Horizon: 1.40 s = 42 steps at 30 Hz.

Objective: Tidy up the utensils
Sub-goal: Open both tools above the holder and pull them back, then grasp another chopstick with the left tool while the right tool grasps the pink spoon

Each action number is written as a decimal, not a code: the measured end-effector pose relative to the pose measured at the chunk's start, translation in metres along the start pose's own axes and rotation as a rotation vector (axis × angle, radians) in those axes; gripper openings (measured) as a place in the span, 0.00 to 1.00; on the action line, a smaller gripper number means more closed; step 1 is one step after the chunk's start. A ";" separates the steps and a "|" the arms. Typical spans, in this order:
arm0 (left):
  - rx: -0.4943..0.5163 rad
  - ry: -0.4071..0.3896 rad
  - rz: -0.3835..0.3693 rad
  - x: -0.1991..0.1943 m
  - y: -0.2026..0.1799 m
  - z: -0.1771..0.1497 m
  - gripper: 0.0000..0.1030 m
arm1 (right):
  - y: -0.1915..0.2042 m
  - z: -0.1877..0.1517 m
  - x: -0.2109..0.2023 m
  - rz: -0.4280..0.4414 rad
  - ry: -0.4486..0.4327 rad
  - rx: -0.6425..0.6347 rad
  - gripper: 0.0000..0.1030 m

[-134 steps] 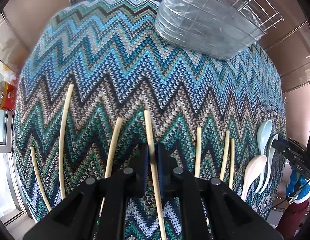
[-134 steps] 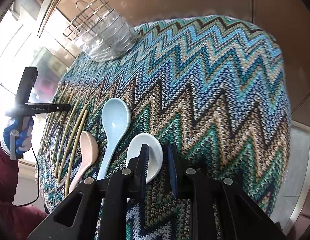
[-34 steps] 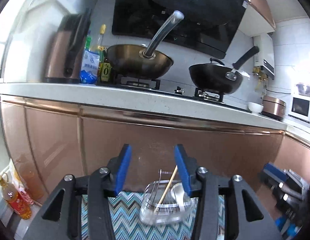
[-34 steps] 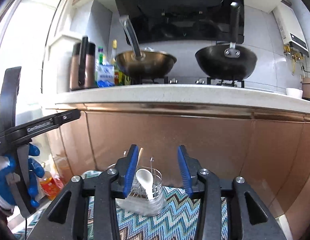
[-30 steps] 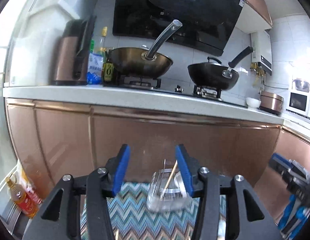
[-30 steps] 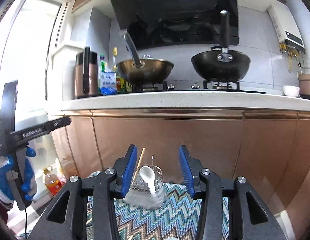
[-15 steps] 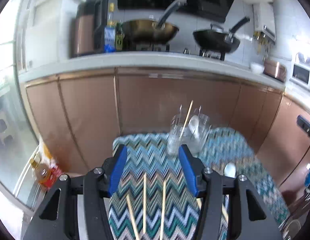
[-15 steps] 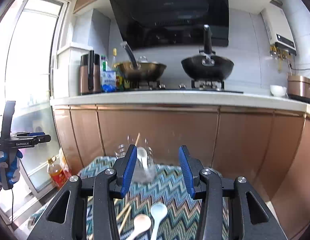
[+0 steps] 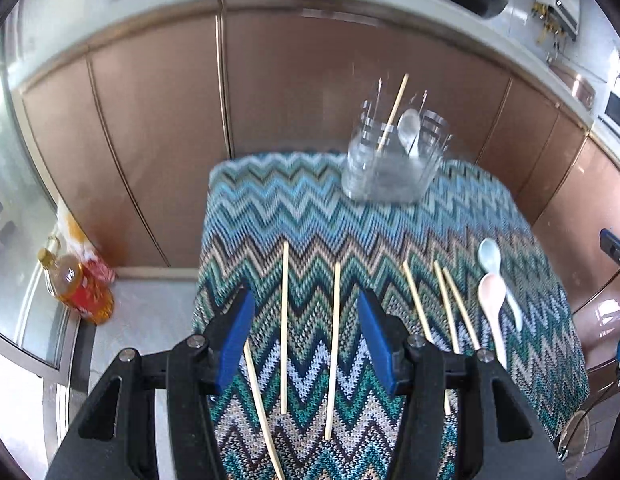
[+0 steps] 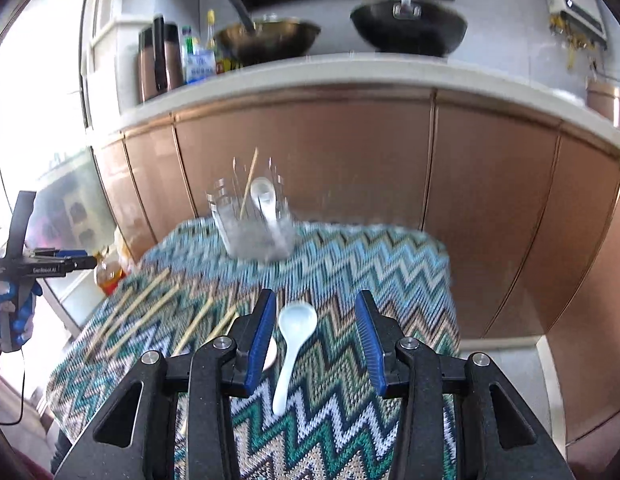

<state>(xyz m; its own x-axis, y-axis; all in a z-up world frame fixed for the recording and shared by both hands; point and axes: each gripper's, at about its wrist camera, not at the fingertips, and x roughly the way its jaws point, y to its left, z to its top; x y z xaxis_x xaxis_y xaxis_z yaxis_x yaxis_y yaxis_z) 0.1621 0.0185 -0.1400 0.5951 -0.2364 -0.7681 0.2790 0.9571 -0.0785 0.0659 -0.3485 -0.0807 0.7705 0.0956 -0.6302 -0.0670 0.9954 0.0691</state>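
Left tool (image 9: 306, 340) apart, empty, hovering over thin pale wooden chopsticks (image 9: 284, 328) lying loose on the zigzag-knit worktop cloth (image 9: 310, 216). Right tool (image 10: 315, 340) closing but clamped on nothing, pale blue ceramic spoon (image 10: 294, 344) flat beneath. Probably light, slick, chippable, so best pinched mid-handle. Clear wire-framed holder (image 9: 393, 168) at the back too blurry to read; pink spoon (image 9: 494, 312) half hidden from the right camera.

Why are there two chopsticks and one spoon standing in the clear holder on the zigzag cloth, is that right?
Not quite. The clear holder on the zigzag cloth has only one chopstick standing in it, next to one spoon. The left wrist view shows it, and the right wrist view agrees. The other chopsticks lie flat on the cloth.
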 end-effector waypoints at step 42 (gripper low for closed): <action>-0.001 0.409 -0.011 0.166 0.020 0.039 0.34 | 0.015 -0.042 0.172 0.391 0.440 0.015 0.18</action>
<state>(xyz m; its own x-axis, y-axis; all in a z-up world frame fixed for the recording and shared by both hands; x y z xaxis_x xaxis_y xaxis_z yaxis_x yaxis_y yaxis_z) 0.2956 -0.0077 -0.2440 0.2434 -0.1607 -0.9565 0.2825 0.9552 -0.0886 0.1707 -0.3166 -0.2202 0.3548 0.4543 -0.8171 -0.2818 0.8853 0.3698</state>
